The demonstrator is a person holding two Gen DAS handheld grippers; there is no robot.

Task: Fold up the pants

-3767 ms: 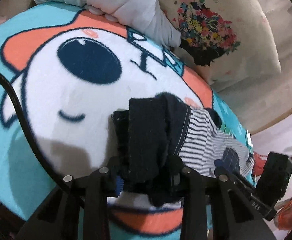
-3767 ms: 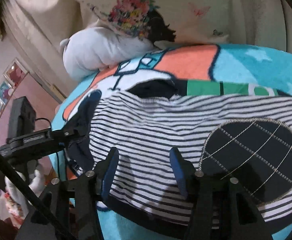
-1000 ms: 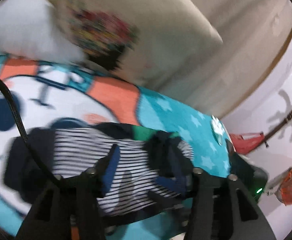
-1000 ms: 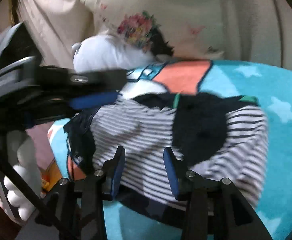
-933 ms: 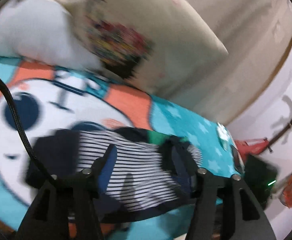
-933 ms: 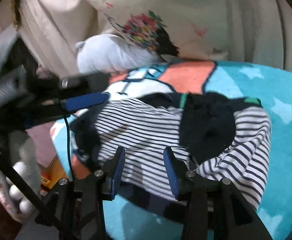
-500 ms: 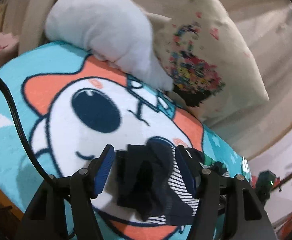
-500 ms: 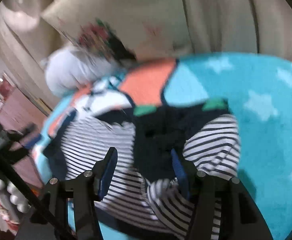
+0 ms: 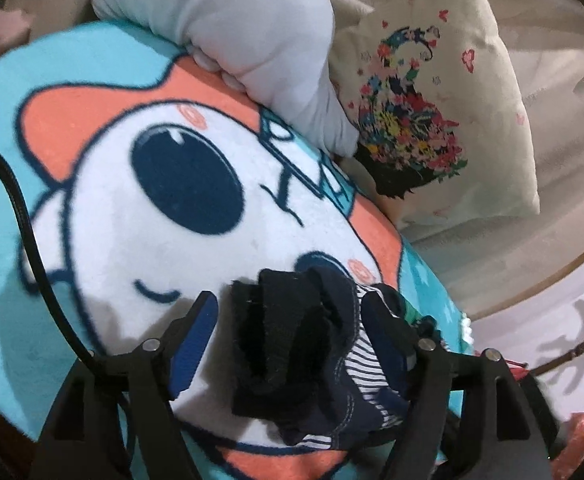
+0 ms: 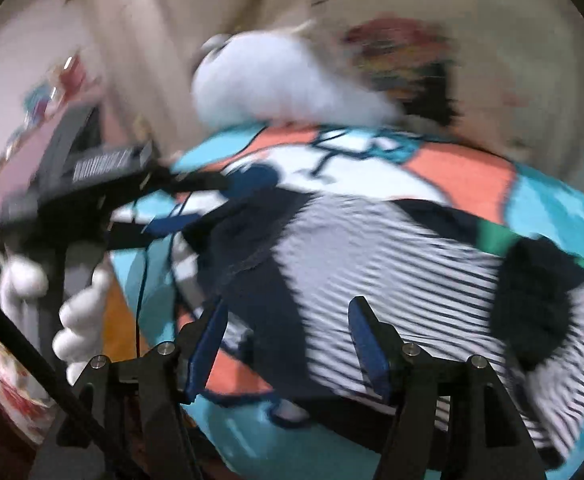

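The pants (image 9: 308, 344) are small, black-and-white striped with navy cuffs and patches. They lie on a cartoon blanket (image 9: 140, 216). In the left wrist view my left gripper (image 9: 292, 300) is open, its blue-padded fingers either side of the bunched dark end of the pants. In the blurred right wrist view the pants (image 10: 372, 264) spread across the blanket (image 10: 472, 176), and my right gripper (image 10: 288, 308) is open above their near edge. The left gripper (image 10: 196, 196) shows at the left end of the pants there.
A white plush toy (image 9: 244, 40) and a cream cushion with a flower print (image 9: 432, 112) sit at the back against a beige sofa. A black cable (image 9: 24, 216) crosses the left. The blanket's edge drops off at the front left in the right wrist view (image 10: 140, 320).
My left gripper swung from the pants' right side back to their left end and now straddles the dark bunched end. My right gripper shifted left along the near edge, both open.
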